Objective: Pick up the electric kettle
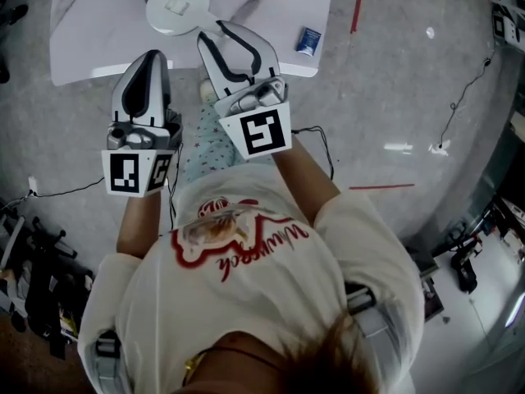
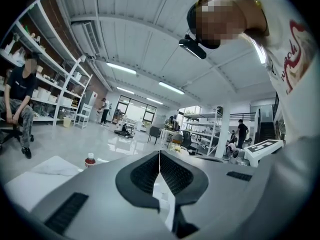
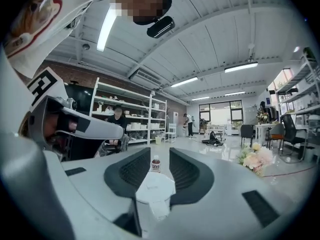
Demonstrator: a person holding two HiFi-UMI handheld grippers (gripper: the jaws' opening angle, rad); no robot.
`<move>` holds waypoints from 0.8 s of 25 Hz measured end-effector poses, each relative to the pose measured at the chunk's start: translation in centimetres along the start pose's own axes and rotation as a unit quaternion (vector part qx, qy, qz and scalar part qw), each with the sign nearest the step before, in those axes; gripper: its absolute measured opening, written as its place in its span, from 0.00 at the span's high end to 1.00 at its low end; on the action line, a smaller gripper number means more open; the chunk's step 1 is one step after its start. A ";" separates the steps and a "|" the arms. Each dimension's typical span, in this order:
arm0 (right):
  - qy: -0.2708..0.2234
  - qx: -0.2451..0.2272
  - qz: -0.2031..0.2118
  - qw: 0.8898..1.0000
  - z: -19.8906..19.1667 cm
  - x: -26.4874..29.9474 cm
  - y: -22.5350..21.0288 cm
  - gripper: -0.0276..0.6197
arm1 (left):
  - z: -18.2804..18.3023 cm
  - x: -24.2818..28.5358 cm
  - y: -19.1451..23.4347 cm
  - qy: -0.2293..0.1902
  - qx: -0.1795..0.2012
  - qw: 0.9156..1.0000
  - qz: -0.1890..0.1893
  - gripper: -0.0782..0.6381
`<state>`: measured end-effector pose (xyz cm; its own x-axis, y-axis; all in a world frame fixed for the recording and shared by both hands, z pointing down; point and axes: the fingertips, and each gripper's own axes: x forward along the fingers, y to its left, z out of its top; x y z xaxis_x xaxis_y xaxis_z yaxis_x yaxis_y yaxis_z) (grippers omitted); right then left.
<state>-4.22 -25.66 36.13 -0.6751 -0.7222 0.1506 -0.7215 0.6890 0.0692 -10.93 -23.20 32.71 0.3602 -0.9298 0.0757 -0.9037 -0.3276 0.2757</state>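
The white electric kettle (image 1: 176,6) stands on a white table (image 1: 90,31), seen from above with its round lid. My right gripper (image 1: 215,33) reaches over the table edge right beside the kettle. Its jaws are open, and in the right gripper view the kettle's lid (image 3: 155,190) shows low in the gap of the right gripper (image 3: 160,156), with no pad pressing on it. My left gripper (image 1: 152,54) hangs shut just off the table's near edge, left of the kettle. In the left gripper view the left gripper (image 2: 159,155) holds nothing.
A small blue box (image 1: 308,39) lies near the table's right corner. A bottle with a red label (image 3: 156,164) stands beyond the kettle. Pink flowers (image 3: 257,159) are off to the right. Red tape (image 1: 358,2) and cables (image 1: 463,97) mark the grey floor.
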 end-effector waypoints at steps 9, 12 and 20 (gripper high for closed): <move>0.035 -0.020 0.001 0.999 -5.1 0.4 0.0 0.77 | -3.0 -0.3 0.7 0.019 -0.013 1.000 0.006 0.87; 0.042 -0.022 -0.002 0.999 -7.3 0.5 -0.1 0.76 | -3.5 -0.3 0.8 0.017 -0.016 1.000 0.009 0.87; 0.059 -0.024 -0.023 0.998 -11.8 1.1 -0.9 0.68 | -6.9 -0.9 1.3 0.033 -0.020 0.999 0.012 0.87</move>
<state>-2.55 -26.32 47.86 -0.6172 -0.7424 0.2604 -0.7407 0.6599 0.1259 -10.81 -21.58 39.65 0.3548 -0.9237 0.1446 -0.9025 -0.2980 0.3110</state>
